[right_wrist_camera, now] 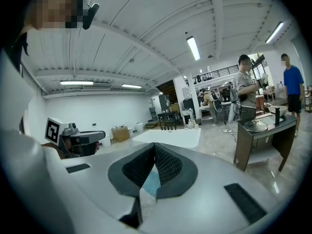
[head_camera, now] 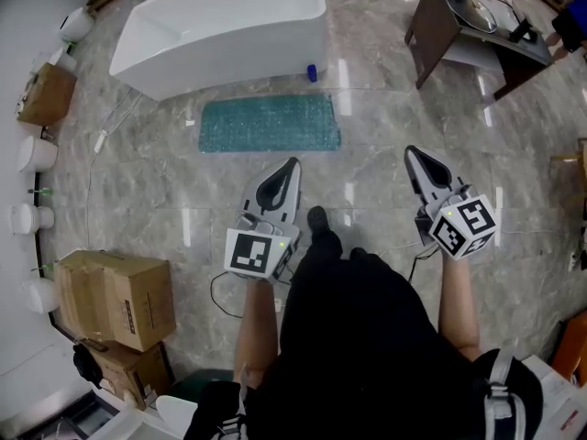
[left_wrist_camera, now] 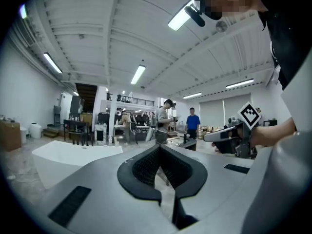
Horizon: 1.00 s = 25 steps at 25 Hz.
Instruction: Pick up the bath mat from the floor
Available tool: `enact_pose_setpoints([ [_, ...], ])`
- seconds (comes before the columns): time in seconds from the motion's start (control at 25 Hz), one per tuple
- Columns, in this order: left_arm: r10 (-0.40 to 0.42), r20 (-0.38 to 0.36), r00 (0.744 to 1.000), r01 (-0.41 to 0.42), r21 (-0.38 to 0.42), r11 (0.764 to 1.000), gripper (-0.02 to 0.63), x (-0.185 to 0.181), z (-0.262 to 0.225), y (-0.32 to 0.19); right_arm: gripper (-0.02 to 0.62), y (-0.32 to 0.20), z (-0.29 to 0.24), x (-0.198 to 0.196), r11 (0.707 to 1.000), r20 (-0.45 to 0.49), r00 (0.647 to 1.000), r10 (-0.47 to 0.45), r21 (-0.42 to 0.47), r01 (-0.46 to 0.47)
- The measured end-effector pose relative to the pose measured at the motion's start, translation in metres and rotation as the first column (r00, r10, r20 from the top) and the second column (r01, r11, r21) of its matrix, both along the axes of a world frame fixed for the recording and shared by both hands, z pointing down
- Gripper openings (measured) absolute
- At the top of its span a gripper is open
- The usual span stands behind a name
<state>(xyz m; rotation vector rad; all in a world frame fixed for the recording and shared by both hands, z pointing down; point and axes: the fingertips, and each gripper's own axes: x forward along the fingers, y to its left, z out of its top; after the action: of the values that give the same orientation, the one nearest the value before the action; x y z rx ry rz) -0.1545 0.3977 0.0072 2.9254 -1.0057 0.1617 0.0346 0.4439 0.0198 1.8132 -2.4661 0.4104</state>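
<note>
My left tongs [head_camera: 293, 164] and right tongs [head_camera: 410, 152]: both closed, tips together, empty. Bath mat [head_camera: 269, 123] lies flat on the floor [head_camera: 174, 200], apart from both.

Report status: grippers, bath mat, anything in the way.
Left gripper shut, empty; right gripper shut, empty. Bath mat flat on floor beside bathtub, untouched, ahead of both grippers. Nothing between grippers and mat.

1. The glossy grey marble floor [head_camera: 183, 200] throws back streaks of ceiling light.
2. A white bathtub [head_camera: 220, 26] stands on it, well apart from stacked cardboard boxes [head_camera: 115, 296].
3. A dark wooden desk [head_camera: 440, 26] carries a metal basin [head_camera: 472, 9].
4. The white ribbed ceiling [left_wrist_camera: 87, 33] bears long tube lights [left_wrist_camera: 138, 74]; the walls [right_wrist_camera: 97, 108] are white.
5. A railed mezzanine [left_wrist_camera: 129, 100] crosses the far end.
</note>
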Motion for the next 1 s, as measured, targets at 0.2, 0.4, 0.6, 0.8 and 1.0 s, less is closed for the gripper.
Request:
enact_pose_setpoints([
  [0.2, 0.035, -0.022, 0.999, -0.036, -0.015, 0.999, 0.012, -0.005, 0.001, -0.059, 0.014, -0.053, -0.012, -0.005, 0.999, -0.027, 0.999, 0.034, 0.017, -0.034],
  [0.4, 0.076, -0.021, 0.997, -0.077, -0.042, 0.996, 0.012, 0.008, 0.005, -0.105, 0.014, -0.084, 0.006, -0.002, 0.998, -0.005, 0.998, 0.055, -0.026, -0.055],
  [0.6, 0.105, -0.015, 0.994, -0.105, -0.066, 0.992, 0.012, 0.031, 0.017, -0.136, 0.014, -0.116, 0.025, 0.015, 0.996, 0.018, 0.999, 0.052, -0.077, -0.05],
  [0.8, 0.078, -0.007, 0.997, -0.078, -0.079, 0.994, 0.012, 0.063, 0.025, -0.184, 0.014, -0.179, 0.036, 0.05, 0.996, 0.036, 0.999, 0.024, -0.081, -0.021],
  [1.0, 0.006, 0.009, 1.0, -0.005, -0.079, 0.997, 0.012, 0.099, 0.014, -0.248, 0.014, -0.259, 0.032, 0.086, 0.997, 0.057, 0.997, -0.055, -0.058, 0.058],
])
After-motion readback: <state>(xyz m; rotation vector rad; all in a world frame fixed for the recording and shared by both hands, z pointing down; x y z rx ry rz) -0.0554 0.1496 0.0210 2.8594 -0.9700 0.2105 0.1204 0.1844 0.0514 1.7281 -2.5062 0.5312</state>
